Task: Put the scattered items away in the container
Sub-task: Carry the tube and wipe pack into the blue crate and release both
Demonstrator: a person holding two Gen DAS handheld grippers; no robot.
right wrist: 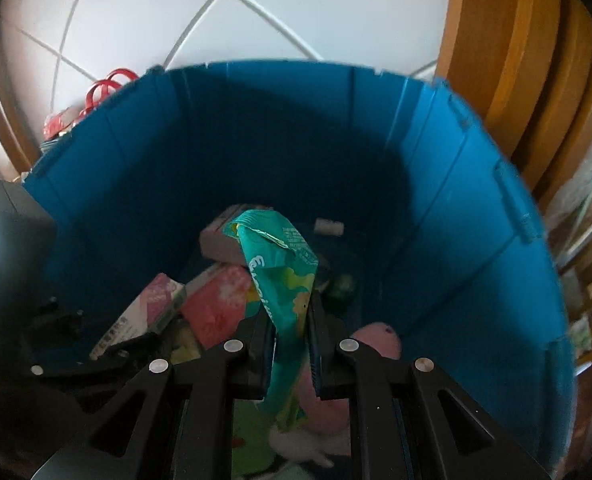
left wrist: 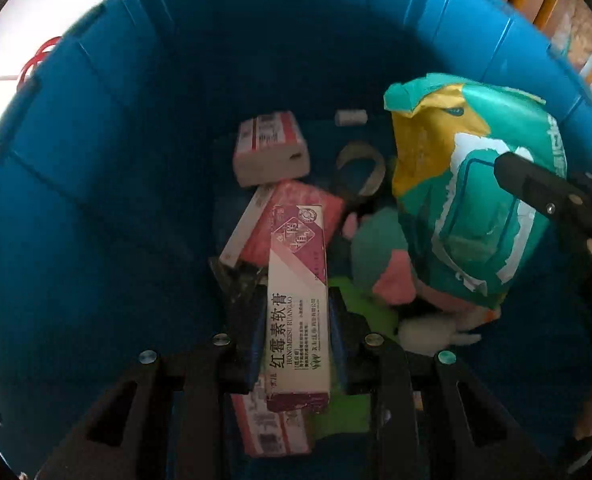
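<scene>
Both views look down into a deep blue bin (left wrist: 96, 160) (right wrist: 435, 220). My left gripper (left wrist: 296, 312) is shut on a long white and maroon ointment box (left wrist: 297, 264), held over the bin's contents. My right gripper (right wrist: 290, 320) is shut on a crumpled green and yellow packet (right wrist: 280, 272) (left wrist: 467, 184), hanging inside the bin to the right of the box. One of the right gripper's fingers (left wrist: 535, 192) shows against that packet. On the bin floor lie pink and white boxes (left wrist: 272, 152), a tape roll (left wrist: 361, 168), a small white roll (left wrist: 349, 117) and a teal and pink plush toy (left wrist: 379, 256).
White tiled floor (right wrist: 256, 12) lies beyond the bin's far wall. Orange-brown wooden furniture (right wrist: 495, 60) stands close behind its right side, with cluttered shelves (right wrist: 587, 280) further right. Red loops (right wrist: 104, 84) of some item stick up just outside the bin's left rim.
</scene>
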